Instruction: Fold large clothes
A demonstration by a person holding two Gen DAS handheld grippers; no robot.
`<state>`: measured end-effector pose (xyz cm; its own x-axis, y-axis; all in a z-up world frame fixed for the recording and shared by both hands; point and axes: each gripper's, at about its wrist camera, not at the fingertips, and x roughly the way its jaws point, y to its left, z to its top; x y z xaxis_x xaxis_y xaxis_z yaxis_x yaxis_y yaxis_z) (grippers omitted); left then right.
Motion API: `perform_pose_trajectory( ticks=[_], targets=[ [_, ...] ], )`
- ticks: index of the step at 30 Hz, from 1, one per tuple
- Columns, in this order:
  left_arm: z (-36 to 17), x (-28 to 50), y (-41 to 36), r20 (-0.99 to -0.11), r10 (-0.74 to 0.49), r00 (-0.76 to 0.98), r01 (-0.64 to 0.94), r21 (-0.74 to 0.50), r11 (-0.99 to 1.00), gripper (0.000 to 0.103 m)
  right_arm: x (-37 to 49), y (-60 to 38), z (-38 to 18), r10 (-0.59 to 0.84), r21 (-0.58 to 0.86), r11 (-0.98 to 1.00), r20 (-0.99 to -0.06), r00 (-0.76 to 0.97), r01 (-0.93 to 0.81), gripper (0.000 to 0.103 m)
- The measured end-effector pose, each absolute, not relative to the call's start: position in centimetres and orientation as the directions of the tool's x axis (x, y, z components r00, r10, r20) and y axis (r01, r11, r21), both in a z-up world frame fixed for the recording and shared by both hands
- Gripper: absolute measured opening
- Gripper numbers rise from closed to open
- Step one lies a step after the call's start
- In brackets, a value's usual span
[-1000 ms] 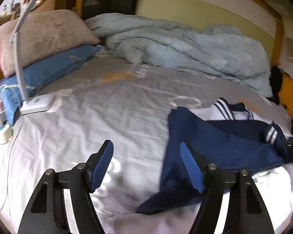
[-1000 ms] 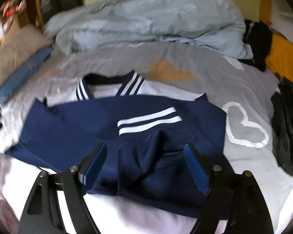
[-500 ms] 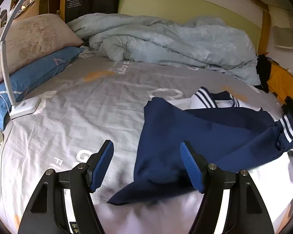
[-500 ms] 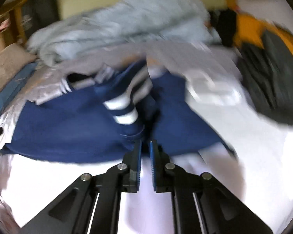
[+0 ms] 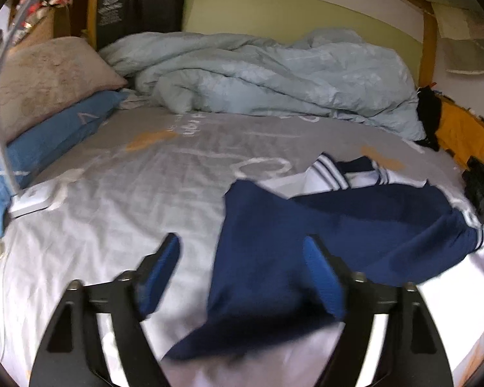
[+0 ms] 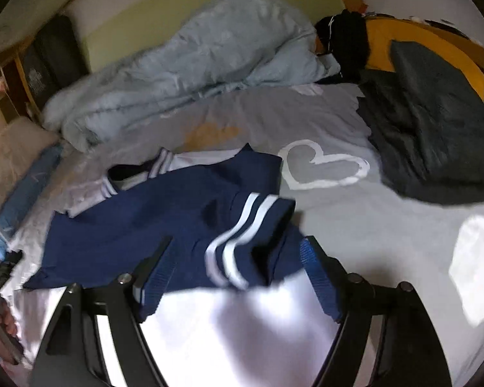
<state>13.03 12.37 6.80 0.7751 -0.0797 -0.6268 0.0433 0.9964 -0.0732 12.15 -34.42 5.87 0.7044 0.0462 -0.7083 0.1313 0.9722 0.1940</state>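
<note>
Left wrist view: left gripper (image 5: 242, 274) at bottom centre, jaws opening, nothing pinched; one navy-and-white garment (image 5: 322, 225) spread lower right on the grey bed sheet (image 5: 129, 209), flat for folding. Two pillows (image 5: 48, 96) stacked upper left.

Right wrist view: right gripper (image 6: 238, 274) bottom centre, jaws opening, striped sleeve (image 6: 242, 235) loose between them, seemingly just laid across the body.
</note>
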Motion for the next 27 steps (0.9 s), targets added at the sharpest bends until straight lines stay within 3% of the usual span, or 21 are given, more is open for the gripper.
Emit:
perform_pose_trajectory(
  ticks=[1,5,6,7,8,9,10,14,15,18,20,22,23,24,25,27],
  targets=[
    [6.8,14.2,12.1,-0.645,-0.117,0.755,0.079,-0.087,0.993,0.092,13.8,-34.5,5.3,0.042,0.182,0.974,-0.735,0.676,0.137,0.075],
    [5.6,17.6,10.6,-0.698,-0.110,0.707,0.133,-0.020,0.991,0.093,17.2,-35.0,2.4,-0.002,0.132,0.973,-0.817,0.576,0.190,0.073],
    [5.0,18.4,10.0,-0.721,-0.122,0.682,0.161,-0.014,0.987,0.093,17.4,-35.1,1.9,0.002,0.138,0.971,-0.822,0.570,0.196,0.063],
    [4.3,19.0,9.6,-0.739,-0.126,0.662,0.177,-0.010,0.984,0.093,17.4,-35.2,1.7,-0.004,0.133,0.971,-0.820,0.573,0.197,0.045],
    [3.7,19.4,9.2,-0.752,-0.128,0.646,0.187,-0.007,0.982,0.093,17.2,-34.9,1.8,-0.016,0.116,0.976,-0.806,0.592,0.184,0.037],
    [3.2,19.6,9.0,-0.759,-0.128,0.638,0.190,-0.006,0.982,0.093,17.0,-34.7,2.0,-0.019,0.108,0.979,-0.794,0.608,0.171,0.019],
    [2.8,19.6,8.9,-0.760,-0.125,0.637,0.184,-0.008,0.983,0.093,16.8,-34.4,2.5,-0.017,0.101,0.984,-0.770,0.638,0.148,0.012],
    [2.6,19.6,9.1,-0.761,-0.144,0.632,0.192,-0.026,0.981,0.093,15.0,-32.6,7.6,0.017,0.083,0.996,-0.633,0.774,0.046,0.007],
    [2.7,19.5,9.2,-0.757,-0.147,0.637,0.190,-0.030,0.981,0.093,14.2,-32.0,9.5,0.052,0.094,0.996,-0.585,0.809,0.004,0.007],
    [2.3,19.8,9.2,-0.769,-0.126,0.627,0.175,-0.018,0.984,0.093,9.2,-29.7,17.2,0.168,0.053,0.986,-0.322,0.932,-0.160,0.007],
    [1.5,20.3,8.9,-0.789,-0.110,0.604,0.178,-0.001,0.984,0.095,7.7,-29.2,18.6,0.107,-0.014,0.993,-0.271,0.957,-0.115,0.007],
    [0.1,21.0,8.5,-0.822,-0.035,0.568,0.149,0.061,0.987,0.096,9.3,-29.9,16.9,0.055,-0.008,0.998,-0.358,0.932,-0.062,0.007],
    [-0.6,21.2,8.5,-0.835,-0.030,0.550,0.148,0.062,0.987,0.094,11.1,-30.5,14.9,0.013,-0.019,1.000,-0.449,0.893,-0.025,0.007],
    [-1.0,21.3,8.5,-0.838,-0.046,0.543,0.155,0.047,0.987,0.090,12.9,-31.2,12.3,-0.035,-0.031,0.999,-0.539,0.841,0.022,0.007],
    [-1.2,21.3,8.4,-0.838,-0.074,0.540,0.174,0.025,0.984,0.077,14.2,-31.8,10.3,-0.059,-0.034,0.998,-0.596,0.801,0.047,0.007],
    [-0.8,20.9,8.5,-0.825,-0.080,0.559,0.179,0.026,0.983,0.068,16.1,-33.2,6.1,-0.059,-0.012,0.998,-0.687,0.725,0.069,0.007]
  ],
)
